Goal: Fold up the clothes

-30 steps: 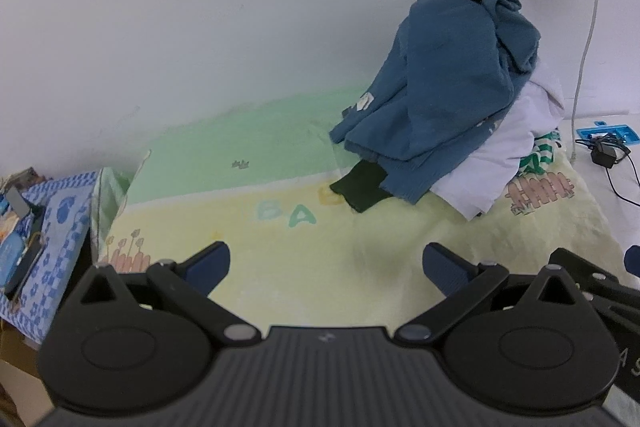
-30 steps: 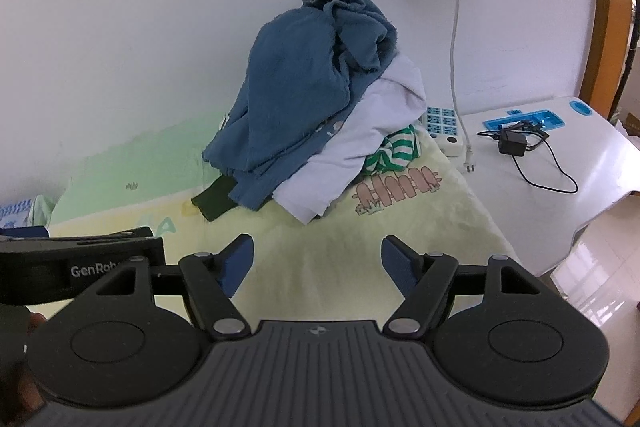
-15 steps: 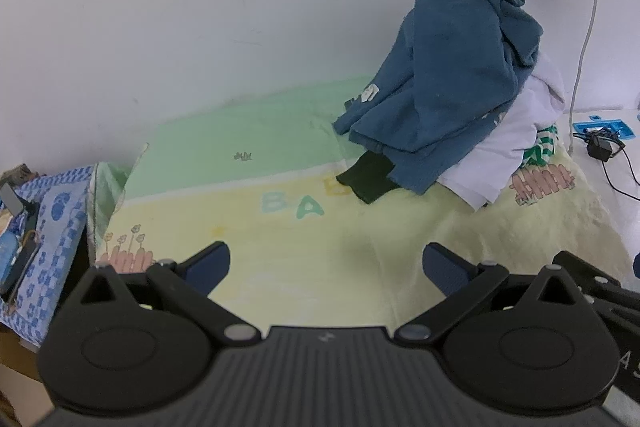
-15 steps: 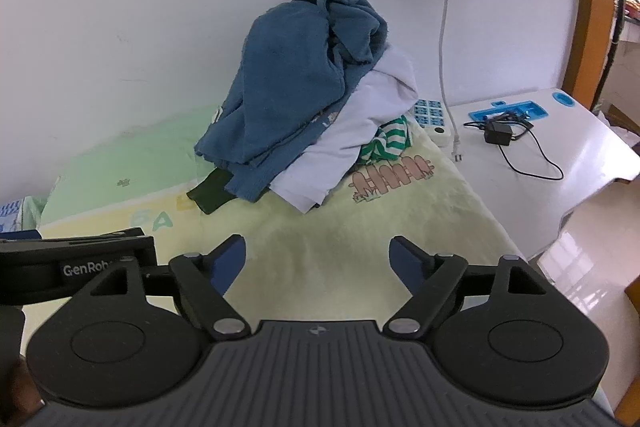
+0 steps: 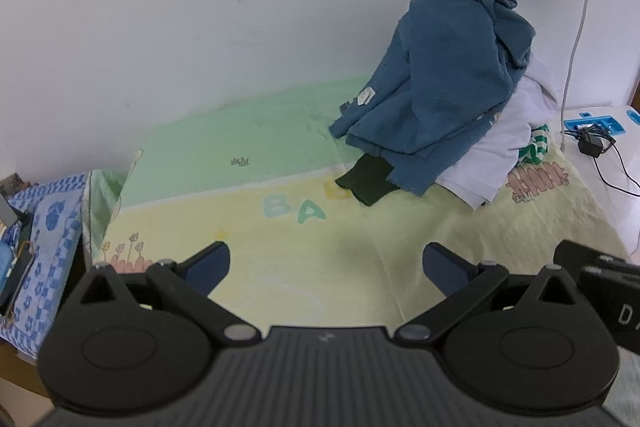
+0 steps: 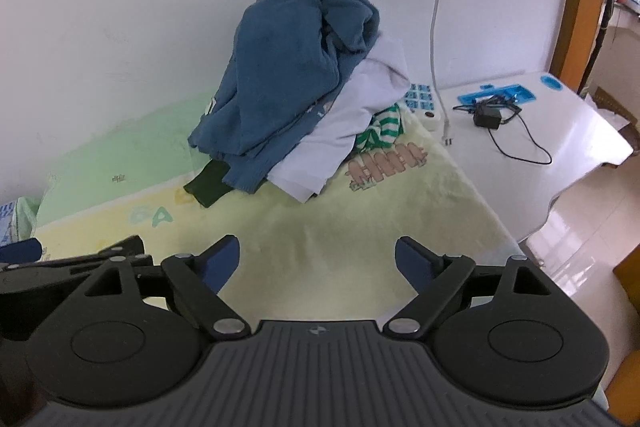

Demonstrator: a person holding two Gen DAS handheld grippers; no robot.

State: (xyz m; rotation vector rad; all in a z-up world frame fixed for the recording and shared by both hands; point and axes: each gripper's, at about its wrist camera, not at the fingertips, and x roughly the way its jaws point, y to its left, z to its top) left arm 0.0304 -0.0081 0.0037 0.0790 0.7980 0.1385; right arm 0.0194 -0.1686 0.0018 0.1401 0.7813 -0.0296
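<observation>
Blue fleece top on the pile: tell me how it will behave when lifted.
The blue fleece top is slumped in deep folds, so it will probably hang limp and unfurl. It looks thick, likely the bulkiest garment there. It drapes over the white garment, so lifting may drag that along.

Wide open stretch of yellow-green blanket (image 5: 328, 251) from six o'clock up to ten, nothing on it. At one o'clock the clothes pile (image 5: 440, 99) blocks the way against the wall (image 5: 200, 7). At three o'clock, a charger and cable (image 6: 500, 123) clutter the white bench (image 6: 560, 147).
</observation>
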